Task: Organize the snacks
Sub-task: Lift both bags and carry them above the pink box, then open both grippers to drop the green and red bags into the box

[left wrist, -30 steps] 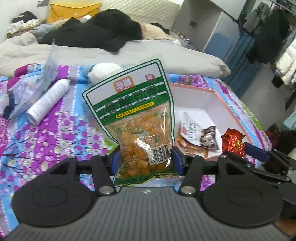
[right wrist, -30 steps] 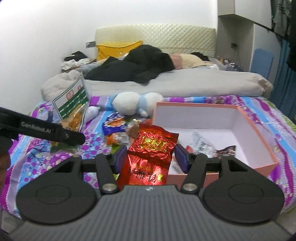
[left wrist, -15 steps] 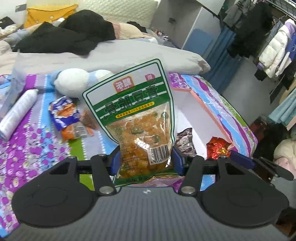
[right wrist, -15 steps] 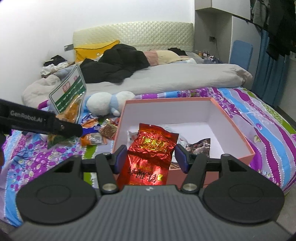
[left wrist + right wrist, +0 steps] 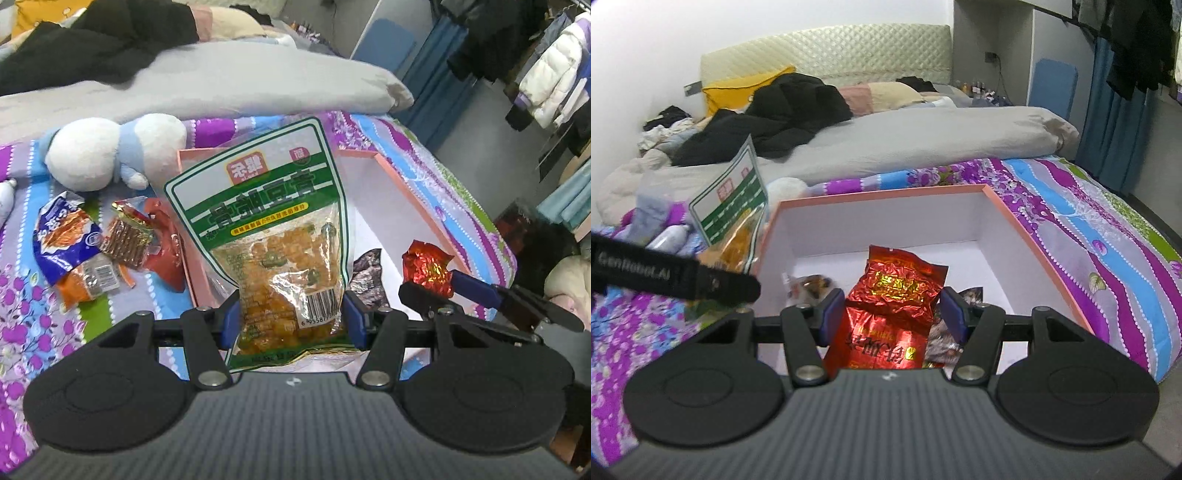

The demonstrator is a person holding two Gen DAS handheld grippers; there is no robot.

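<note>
My left gripper [image 5: 290, 319] is shut on a green-and-white bag of yellow snacks [image 5: 273, 236], held upright over the near left corner of the pink box [image 5: 406, 181]. My right gripper [image 5: 892, 312] is shut on a red foil packet [image 5: 890, 306], held above the white inside of the pink box [image 5: 1008, 214]. The left wrist view shows the red packet [image 5: 426, 267] at the right, over the box. The green bag [image 5: 733, 210] appears at the left of the right wrist view. Small dark snack packets [image 5: 812, 284] lie on the box floor.
A white-and-blue plush toy [image 5: 110, 155] lies beyond the box on the flowered bedspread [image 5: 37, 295]. A blue-and-orange packet [image 5: 70, 243], a brown wrapped snack [image 5: 127, 240] and a red wrapper [image 5: 166, 251] lie left of the box. A grey duvet [image 5: 923, 140] and dark clothes [image 5: 775, 110] fill the bed behind.
Both grippers have swung right and lower, toward the box, each carrying its packet. The red packet now hangs over the box's inside, and the green bag over its left corner.
</note>
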